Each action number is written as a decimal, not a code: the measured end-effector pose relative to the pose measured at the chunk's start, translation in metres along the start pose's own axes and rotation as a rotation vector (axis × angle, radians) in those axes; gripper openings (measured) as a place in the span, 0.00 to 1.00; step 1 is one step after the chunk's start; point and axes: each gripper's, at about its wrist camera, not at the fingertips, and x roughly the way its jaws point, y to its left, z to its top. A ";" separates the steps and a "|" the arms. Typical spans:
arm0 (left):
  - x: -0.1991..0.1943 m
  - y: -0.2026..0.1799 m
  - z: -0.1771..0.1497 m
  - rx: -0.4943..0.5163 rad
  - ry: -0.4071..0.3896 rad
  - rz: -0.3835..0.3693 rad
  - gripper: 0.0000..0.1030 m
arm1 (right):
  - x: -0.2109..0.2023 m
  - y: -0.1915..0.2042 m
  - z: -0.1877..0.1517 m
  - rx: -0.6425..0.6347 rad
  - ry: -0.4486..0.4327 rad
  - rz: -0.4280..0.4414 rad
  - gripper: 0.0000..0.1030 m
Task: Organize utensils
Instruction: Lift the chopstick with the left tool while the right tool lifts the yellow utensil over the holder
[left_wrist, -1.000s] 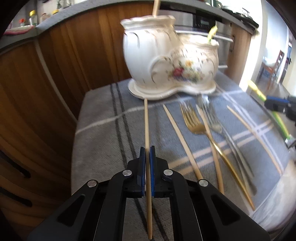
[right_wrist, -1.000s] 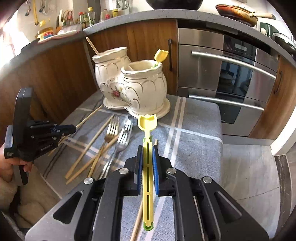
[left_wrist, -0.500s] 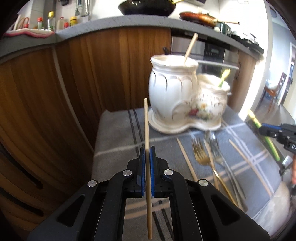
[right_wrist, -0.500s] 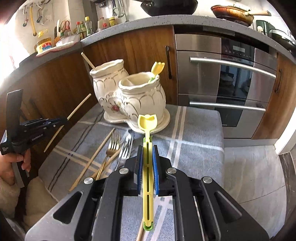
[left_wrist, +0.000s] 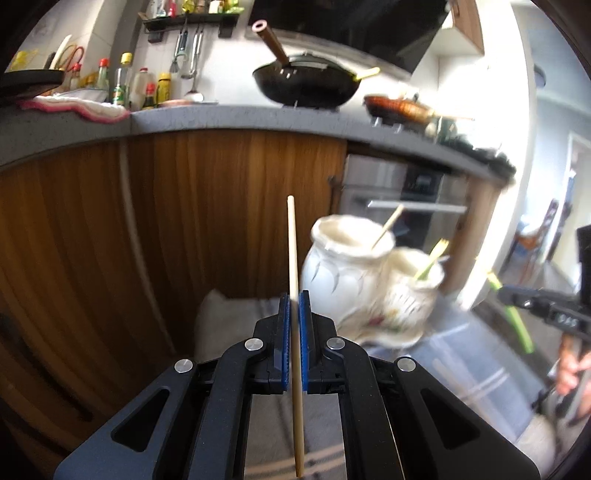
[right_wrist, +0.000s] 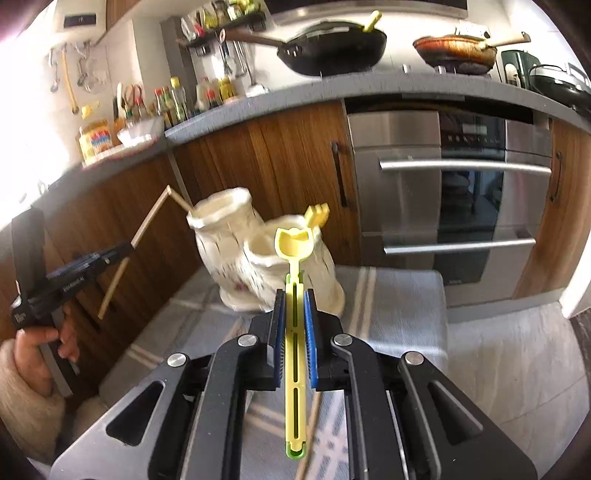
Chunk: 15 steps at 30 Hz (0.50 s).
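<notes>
We hold a wooden chopstick (left_wrist: 293, 258) clamped in the left hand-held gripper (left_wrist: 294, 306), raised just beside the taller ceramic pot (left_wrist: 343, 266). The right hand-held gripper (right_wrist: 295, 306) grips a yellow plastic spoon (right_wrist: 294, 243) before the shorter pot (right_wrist: 273, 258). We should tip each upright, centre it over its mouth, then lower gently.

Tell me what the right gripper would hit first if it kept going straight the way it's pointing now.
Probably the shorter pot of the white ceramic holder. The right gripper holds a yellow utensil whose tip overlaps that pot's rim in the right wrist view, though blur hides the gap between them.
</notes>
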 end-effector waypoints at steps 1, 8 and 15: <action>0.000 0.001 0.004 -0.013 -0.013 -0.021 0.05 | 0.000 0.000 0.004 0.008 -0.016 0.013 0.09; 0.023 -0.004 0.043 -0.060 -0.098 -0.156 0.05 | 0.017 0.002 0.044 0.060 -0.112 0.110 0.09; 0.056 -0.006 0.075 -0.083 -0.166 -0.227 0.05 | 0.050 -0.002 0.073 0.112 -0.164 0.180 0.09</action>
